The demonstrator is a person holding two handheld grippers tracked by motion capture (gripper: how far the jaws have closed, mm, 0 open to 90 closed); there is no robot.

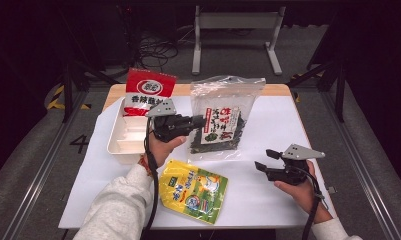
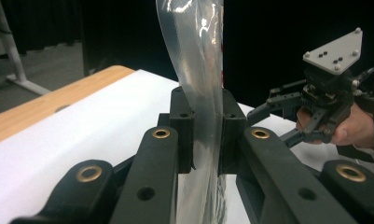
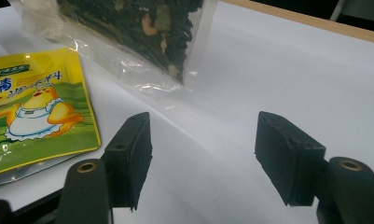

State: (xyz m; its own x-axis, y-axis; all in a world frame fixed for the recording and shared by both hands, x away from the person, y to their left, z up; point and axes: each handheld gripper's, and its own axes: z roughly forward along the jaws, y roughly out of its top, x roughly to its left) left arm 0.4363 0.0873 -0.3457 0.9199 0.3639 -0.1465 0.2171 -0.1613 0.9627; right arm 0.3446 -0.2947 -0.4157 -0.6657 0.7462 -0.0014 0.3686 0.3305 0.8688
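A clear bag of dark dried seaweed (image 1: 222,120) stands tilted at the table's middle, its lower part resting on the white sheet. My left gripper (image 1: 202,120) is shut on the bag's left edge; in the left gripper view the clear film (image 2: 203,93) runs up between the two pads. A yellow and green pouch (image 1: 194,190) lies flat near the front, also seen as the yellow pouch (image 3: 35,112) in the right gripper view. My right gripper (image 1: 264,161) hovers open at the right front, its own view showing bare sheet between the jaws and the seaweed bag (image 3: 128,32) beyond.
A white divided tray (image 1: 117,139) sits at the left, with a red and white packet (image 1: 145,92) leaning in its far end. The white sheet (image 1: 273,125) covers most of the wooden table. Dark floor, cables and a metal stand lie beyond.
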